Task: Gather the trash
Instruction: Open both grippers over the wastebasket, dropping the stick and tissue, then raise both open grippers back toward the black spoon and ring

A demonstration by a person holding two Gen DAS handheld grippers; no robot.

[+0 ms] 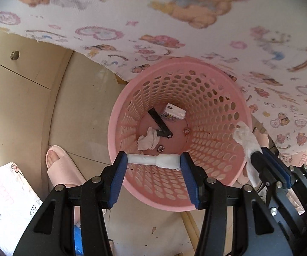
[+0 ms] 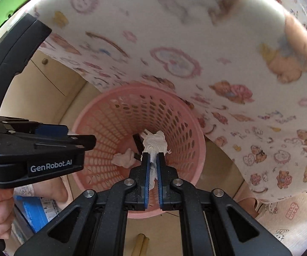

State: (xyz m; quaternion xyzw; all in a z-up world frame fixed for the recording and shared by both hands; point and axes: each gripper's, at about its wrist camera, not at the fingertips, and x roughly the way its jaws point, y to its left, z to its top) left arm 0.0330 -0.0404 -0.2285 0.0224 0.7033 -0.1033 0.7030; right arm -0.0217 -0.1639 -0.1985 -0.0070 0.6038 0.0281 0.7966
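A pink perforated basket (image 1: 217, 115) stands on the floor under a cartoon-print cloth; it also shows in the right wrist view (image 2: 102, 128). Inside lie a crumpled tissue (image 1: 148, 140), a black strip (image 1: 159, 122) and a small white box (image 1: 173, 111). My left gripper (image 1: 153, 162) is shut on a white rolled paper (image 1: 153, 160), held crosswise over the basket's mouth. My right gripper (image 2: 152, 155) is shut on a crumpled white tissue (image 2: 155, 141) above the basket; it shows in the left wrist view (image 1: 257, 155) at the basket's right rim.
The cartoon-print cloth (image 1: 174, 25) overhangs the far side of the basket. A beige cabinet with a knob (image 1: 15, 55) is at the left. A foot in a pink slipper (image 1: 61, 166) stands beside the basket. Wooden sticks (image 2: 140, 245) lie on the floor nearby.
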